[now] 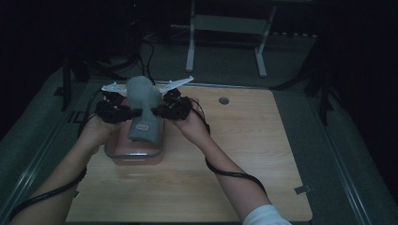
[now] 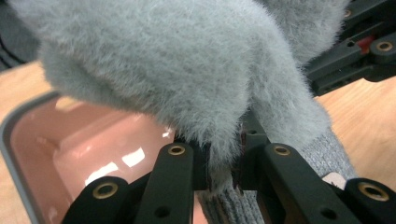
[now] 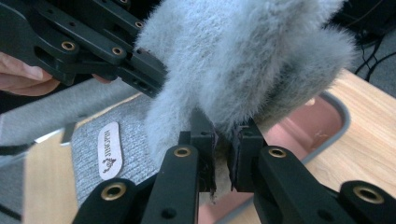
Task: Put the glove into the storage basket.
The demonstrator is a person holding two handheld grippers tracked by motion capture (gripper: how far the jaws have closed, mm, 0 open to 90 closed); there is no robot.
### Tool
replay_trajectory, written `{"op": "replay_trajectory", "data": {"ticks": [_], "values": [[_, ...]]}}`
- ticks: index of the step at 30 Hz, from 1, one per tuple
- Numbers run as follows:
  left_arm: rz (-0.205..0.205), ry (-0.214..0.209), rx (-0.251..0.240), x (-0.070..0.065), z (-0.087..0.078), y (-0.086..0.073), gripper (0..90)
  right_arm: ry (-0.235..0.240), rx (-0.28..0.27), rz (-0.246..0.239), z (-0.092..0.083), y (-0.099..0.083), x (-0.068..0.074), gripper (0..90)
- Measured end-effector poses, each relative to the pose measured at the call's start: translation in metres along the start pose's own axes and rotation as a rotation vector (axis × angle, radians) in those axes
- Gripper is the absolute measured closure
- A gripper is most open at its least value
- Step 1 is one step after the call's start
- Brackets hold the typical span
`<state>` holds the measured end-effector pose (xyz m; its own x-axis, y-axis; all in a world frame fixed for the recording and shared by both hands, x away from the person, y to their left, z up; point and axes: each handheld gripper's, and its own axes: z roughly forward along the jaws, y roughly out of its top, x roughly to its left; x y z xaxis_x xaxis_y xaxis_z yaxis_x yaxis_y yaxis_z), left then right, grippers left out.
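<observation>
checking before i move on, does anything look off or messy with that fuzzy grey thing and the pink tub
Nothing looks spilled or damaged. The fuzzy grey knit piece is pinched by the left gripper and the right gripper and hangs over the pink tub, its lower end draped at the rim rather than fully inside. The tub sits flat on the table.

A grey knit garment (image 1: 143, 105) with a fuzzy lining and a small oval label hangs pinched at both sides, its lower end inside the pink container (image 1: 133, 152).
</observation>
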<state>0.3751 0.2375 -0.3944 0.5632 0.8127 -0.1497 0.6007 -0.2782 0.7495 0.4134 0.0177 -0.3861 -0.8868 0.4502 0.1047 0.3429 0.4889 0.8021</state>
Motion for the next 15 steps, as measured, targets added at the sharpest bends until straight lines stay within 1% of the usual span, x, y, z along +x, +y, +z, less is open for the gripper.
{"op": "replay_trajectory", "data": {"ticks": [1, 2, 5, 6, 7, 8, 9, 10, 11, 12, 13, 14, 15], "values": [[-0.007, 0.001, 0.012, 0.005, 0.005, -0.004, 80.2, -0.006, 0.008, 0.004, 0.008, -0.002, -0.001, 82.6], [-0.017, 0.005, 0.018, 0.009, 0.010, -0.008, 80.2, -0.002, 0.021, 0.020, 0.015, -0.004, -0.003, 82.6], [-0.065, 0.002, 0.051, 0.021, 0.028, -0.022, 80.2, 0.010, 0.051, 0.079, 0.037, -0.013, -0.011, 82.6], [-0.065, 0.002, 0.051, 0.021, 0.028, -0.022, 80.2, 0.010, 0.051, 0.079, 0.037, -0.013, -0.011, 82.6], [-0.079, 0.010, 0.085, 0.027, 0.039, -0.029, 80.2, 0.003, 0.091, 0.094, 0.052, -0.020, -0.014, 82.6], [-0.079, 0.010, 0.085, 0.027, 0.039, -0.029, 80.1, 0.003, 0.091, 0.094, 0.052, -0.020, -0.014, 82.6], [-0.098, 0.016, 0.109, 0.031, 0.048, -0.034, 80.1, -0.015, 0.128, 0.100, 0.064, -0.026, -0.015, 82.6], [-0.105, 0.017, 0.118, 0.033, 0.051, -0.036, 80.1, -0.020, 0.141, 0.104, 0.069, -0.028, -0.016, 82.6], [-0.105, 0.017, 0.118, 0.033, 0.051, -0.036, 80.1, -0.026, 0.151, 0.106, 0.073, -0.029, -0.016, 82.5], [-0.109, 0.030, 0.149, 0.035, 0.058, -0.038, 80.1, -0.032, 0.166, 0.108, 0.077, -0.031, -0.017, 82.6], [-0.111, 0.034, 0.162, 0.037, 0.062, -0.040, 80.1, -0.035, 0.177, 0.109, 0.082, -0.033, -0.017, 82.6], [-0.111, 0.034, 0.162, 0.037, 0.062, -0.040, 80.0, -0.045, 0.195, 0.110, 0.086, -0.034, -0.018, 82.5], [-0.115, 0.040, 0.175, 0.038, 0.065, -0.041, 80.0, -0.045, 0.195, 0.110, 0.086, -0.034, -0.018, 82.5]]}}
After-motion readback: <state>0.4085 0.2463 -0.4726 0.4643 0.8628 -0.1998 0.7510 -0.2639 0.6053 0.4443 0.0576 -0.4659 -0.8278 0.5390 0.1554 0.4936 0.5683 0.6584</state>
